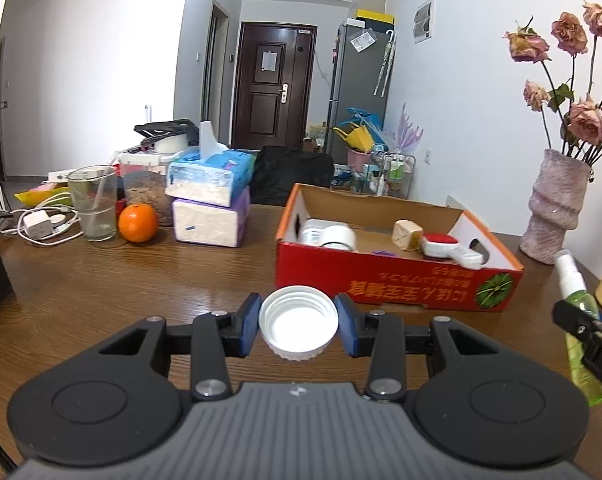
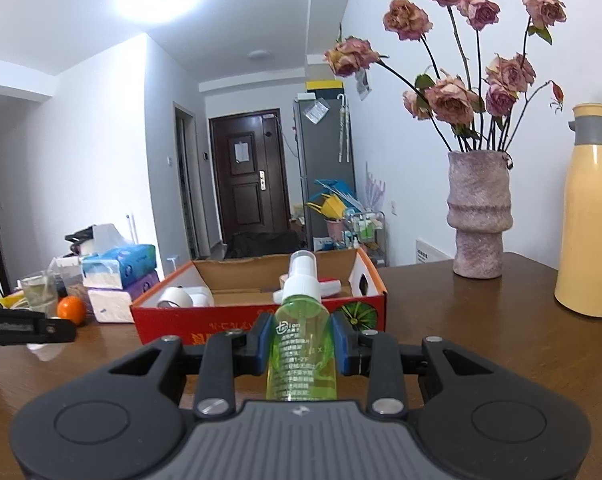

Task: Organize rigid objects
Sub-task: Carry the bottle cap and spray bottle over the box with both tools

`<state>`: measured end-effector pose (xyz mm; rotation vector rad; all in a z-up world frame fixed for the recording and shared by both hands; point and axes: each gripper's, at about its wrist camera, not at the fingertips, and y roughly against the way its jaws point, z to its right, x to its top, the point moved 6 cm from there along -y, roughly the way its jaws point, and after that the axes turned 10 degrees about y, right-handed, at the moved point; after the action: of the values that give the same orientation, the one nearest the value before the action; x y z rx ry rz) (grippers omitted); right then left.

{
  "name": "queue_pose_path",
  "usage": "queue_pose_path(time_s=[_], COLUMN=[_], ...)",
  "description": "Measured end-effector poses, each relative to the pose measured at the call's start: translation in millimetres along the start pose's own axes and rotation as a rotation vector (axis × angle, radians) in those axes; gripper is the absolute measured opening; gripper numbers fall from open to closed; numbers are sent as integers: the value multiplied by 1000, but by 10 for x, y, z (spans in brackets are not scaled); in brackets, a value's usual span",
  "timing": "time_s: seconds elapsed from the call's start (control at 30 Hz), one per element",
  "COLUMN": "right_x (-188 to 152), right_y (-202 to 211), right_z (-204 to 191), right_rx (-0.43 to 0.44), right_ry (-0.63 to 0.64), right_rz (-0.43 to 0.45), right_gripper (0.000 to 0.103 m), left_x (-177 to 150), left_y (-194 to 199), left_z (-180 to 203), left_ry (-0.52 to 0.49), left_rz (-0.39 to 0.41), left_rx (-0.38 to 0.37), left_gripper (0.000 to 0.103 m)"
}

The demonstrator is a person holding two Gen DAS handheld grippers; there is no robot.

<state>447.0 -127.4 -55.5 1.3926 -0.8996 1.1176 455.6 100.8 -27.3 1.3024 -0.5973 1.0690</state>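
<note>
My left gripper (image 1: 298, 322) is shut on a white screw cap (image 1: 298, 330), its hollow side facing the camera, held above the wooden table (image 1: 121, 280) in front of the red cardboard box (image 1: 381, 284). My right gripper (image 2: 299, 340) is shut on a green spray bottle (image 2: 301, 344) with a white nozzle, held upright just short of the same red box (image 2: 221, 320). That bottle (image 1: 581, 320) and part of the right gripper show at the right edge of the left wrist view. Inside the box lie a white tape roll (image 1: 337, 236), a beige block (image 1: 407, 234) and a red-and-white tool (image 1: 445, 246).
Left of the box stand stacked tissue packs (image 1: 209, 200), an orange (image 1: 137, 222), a glass cup (image 1: 93, 202) and a white charger with cable (image 1: 41, 224). A pink vase of dried roses (image 2: 479, 216) and a yellow thermos (image 2: 591, 216) stand right of the box.
</note>
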Motion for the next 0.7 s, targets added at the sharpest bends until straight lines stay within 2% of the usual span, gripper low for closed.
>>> queue_pose_path(time_s=[0.37,0.7], right_x=[174,383], right_y=[-52,-348], right_z=[-35,-41], right_rx=[35,67], right_ry=[-5,-29], right_rz=[50,94], right_gripper=[30,30], left_x=[97,297], left_y=[-89,-312], left_z=[352,536], left_ry=[5,41], left_rz=[12,39], left_rx=[-17,-22], left_gripper=[41,41])
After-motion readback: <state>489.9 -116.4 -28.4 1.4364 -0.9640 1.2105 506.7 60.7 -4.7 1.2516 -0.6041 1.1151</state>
